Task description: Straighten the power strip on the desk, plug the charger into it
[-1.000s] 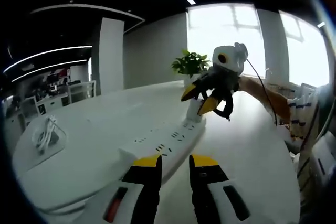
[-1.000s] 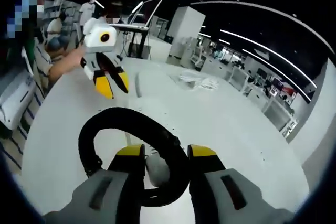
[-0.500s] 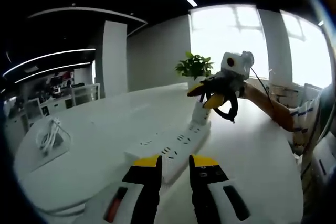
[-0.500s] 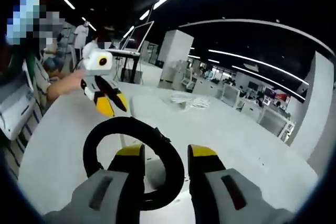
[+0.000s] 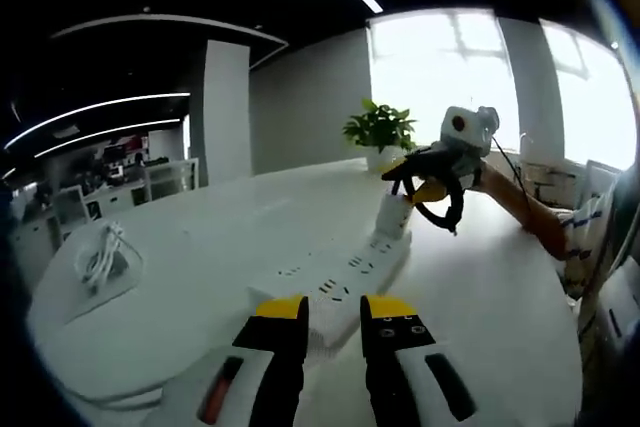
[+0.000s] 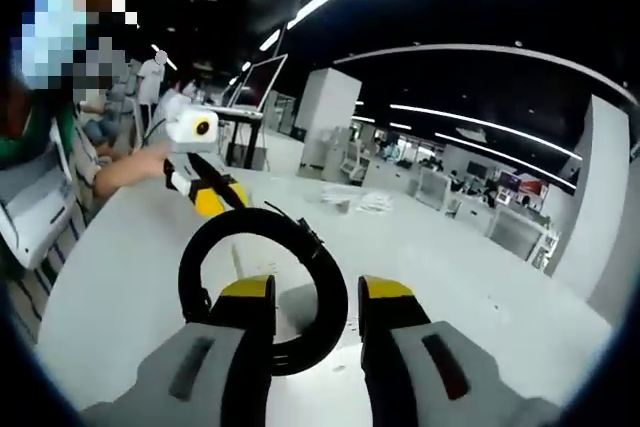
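Blown-out window [image 5: 455,77] glare, dim ceiling, fisheye-warped edges

Right tongs [image 6: 315,297] over white bench [image 6: 450,277], jaws parted, gripping the charger [image 6: 290,312] with black coiled cable [image 6: 262,292]. Left tongs [image 6: 215,192] beyond, above bench.

The table [image 5: 200,247] looks smooth and white with a soft sheen. The power strip [image 5: 340,282] is glossy white plastic. The coiled cable [image 6: 265,297] is matt black, rubbery. The left tongs [image 5: 333,312] and the right tongs [image 6: 313,292] have matt yellow tips over grey plastic.
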{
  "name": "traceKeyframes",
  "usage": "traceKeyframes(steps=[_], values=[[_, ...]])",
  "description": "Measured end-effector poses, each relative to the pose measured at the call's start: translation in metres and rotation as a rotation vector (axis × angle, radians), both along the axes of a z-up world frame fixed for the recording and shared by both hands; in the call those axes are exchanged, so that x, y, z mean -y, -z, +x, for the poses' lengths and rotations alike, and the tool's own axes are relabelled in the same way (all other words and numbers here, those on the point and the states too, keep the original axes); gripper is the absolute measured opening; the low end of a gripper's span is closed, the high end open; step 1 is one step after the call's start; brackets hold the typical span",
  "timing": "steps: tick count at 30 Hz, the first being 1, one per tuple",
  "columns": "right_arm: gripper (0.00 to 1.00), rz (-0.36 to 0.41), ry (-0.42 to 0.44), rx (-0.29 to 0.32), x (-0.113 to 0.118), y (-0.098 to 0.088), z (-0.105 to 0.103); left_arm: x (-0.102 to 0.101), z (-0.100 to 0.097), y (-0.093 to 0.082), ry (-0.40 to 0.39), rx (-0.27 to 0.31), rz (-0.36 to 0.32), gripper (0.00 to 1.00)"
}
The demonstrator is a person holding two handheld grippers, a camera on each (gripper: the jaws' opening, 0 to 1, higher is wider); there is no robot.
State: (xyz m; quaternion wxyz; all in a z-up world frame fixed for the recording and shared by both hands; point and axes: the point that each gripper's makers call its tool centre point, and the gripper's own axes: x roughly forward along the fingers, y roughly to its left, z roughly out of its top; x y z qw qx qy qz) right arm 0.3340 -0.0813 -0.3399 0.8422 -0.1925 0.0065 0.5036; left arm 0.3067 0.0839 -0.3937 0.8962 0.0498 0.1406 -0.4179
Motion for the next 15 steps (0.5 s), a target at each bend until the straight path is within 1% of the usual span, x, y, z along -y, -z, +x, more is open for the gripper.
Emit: traceKeyframes(steps=[4,6,12,15], values=[[0.31,0.040,-0.010,-0.013,0.011,-0.007,-0.001,0.000,0.000,0.002,-0.001,-0.008,0.001,0.21],[0.30,0.053,-0.004,-0.029,0.018,-0.007,0.000,0.000,0.000,0.002,0.000,-0.011,0.000,0.21],[0.29,0.018,0.048,-0.063,0.033,0.007,0.011,-0.004,0.001,0.003,-0.014,-0.014,0.008,0.21],[0.29,0.013,0.048,-0.077,0.035,0.010,0.010,-0.006,0.002,0.006,-0.022,-0.027,0.018,0.21]])
